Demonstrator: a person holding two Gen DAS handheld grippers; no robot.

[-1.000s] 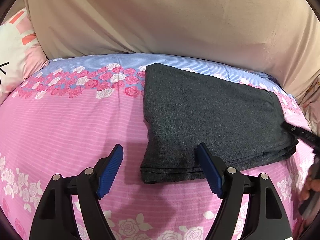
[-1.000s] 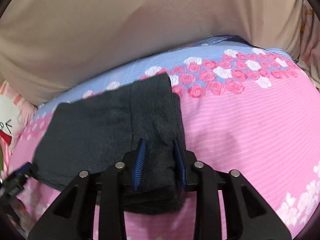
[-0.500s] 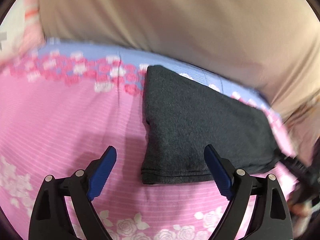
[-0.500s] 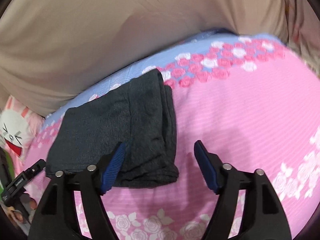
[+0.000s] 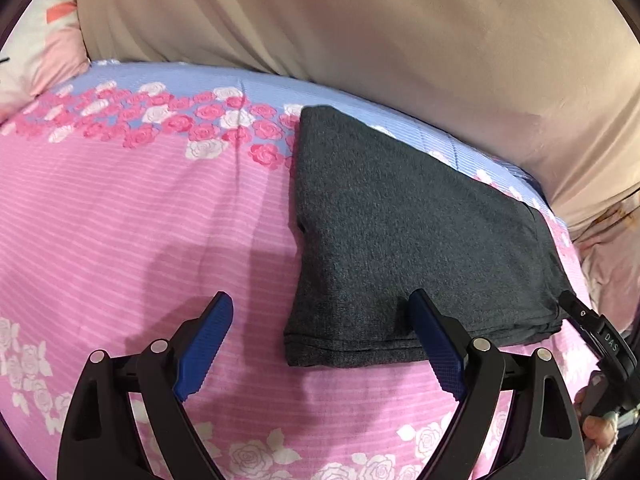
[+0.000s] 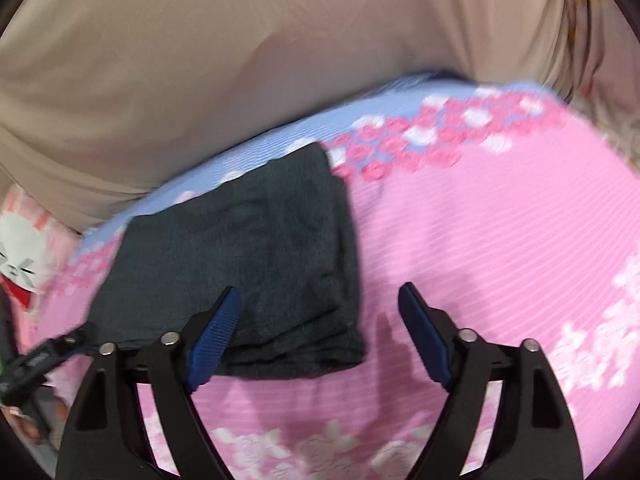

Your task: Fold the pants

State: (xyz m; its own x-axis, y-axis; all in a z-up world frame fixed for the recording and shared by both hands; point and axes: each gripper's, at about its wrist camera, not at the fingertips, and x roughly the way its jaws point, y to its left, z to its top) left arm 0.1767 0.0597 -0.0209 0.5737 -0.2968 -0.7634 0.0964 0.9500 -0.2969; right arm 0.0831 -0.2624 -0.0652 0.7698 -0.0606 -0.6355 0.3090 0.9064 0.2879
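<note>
At the bottom of the frame, the left gripper (image 5: 320,344) and right gripper (image 6: 320,332) hover with jaws spread wide, gripping nothing; beyond them, the folded dark grey pants (image 5: 408,248) lie mid-frame on the pink rose-print bedsheet (image 5: 140,220), with a beige cloth backdrop (image 5: 360,28) filling the top

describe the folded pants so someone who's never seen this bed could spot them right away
A pink striped bedsheet with a band of roses covers the bed, and a beige cloth rises behind it. Near that far edge lies the folded pants, a flat dark grey bundle. It is the only dark, unpatterned thing on the sheet.
</note>
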